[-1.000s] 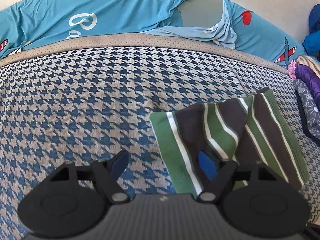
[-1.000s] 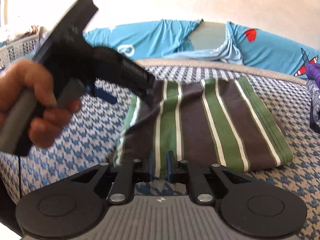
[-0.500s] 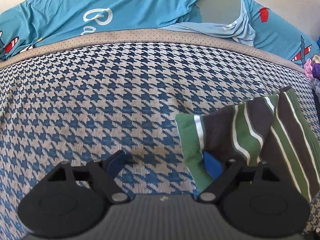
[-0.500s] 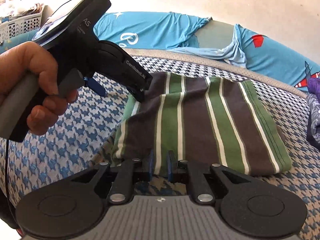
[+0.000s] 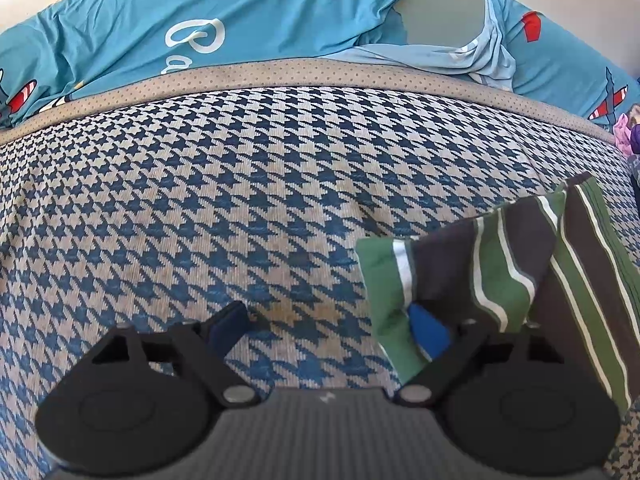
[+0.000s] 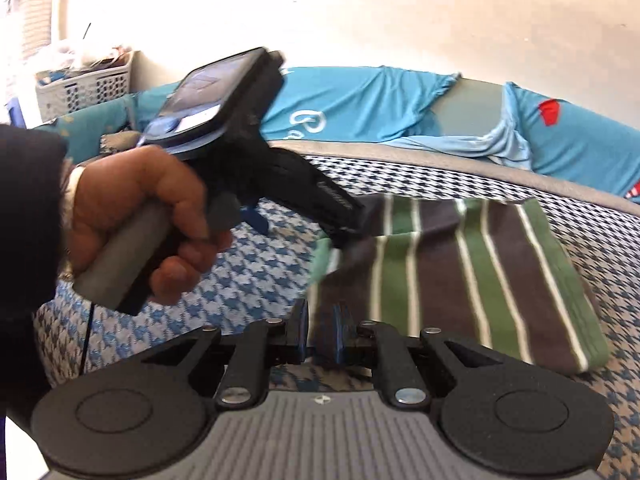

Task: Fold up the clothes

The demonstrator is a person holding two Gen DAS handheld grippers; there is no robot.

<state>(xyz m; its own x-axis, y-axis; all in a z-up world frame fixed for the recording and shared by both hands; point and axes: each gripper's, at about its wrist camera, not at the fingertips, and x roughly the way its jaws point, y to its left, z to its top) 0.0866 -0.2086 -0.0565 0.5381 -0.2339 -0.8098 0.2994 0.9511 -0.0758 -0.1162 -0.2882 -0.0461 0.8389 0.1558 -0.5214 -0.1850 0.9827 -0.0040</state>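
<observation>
Since before, the left gripper (image 5: 328, 326) has just been spread wider, nothing held; the shirt (image 6: 460, 276), folded on the bed (image 5: 200, 220), stays pinched by the right gripper (image 6: 320, 334). If tugged, the fold could be undone.

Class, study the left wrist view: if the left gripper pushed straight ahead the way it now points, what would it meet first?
Most likely the houndstooth bed cover: the open left gripper tilts down at bare cover, with the striped garment under one finger only. Depth is uncertain.
</observation>
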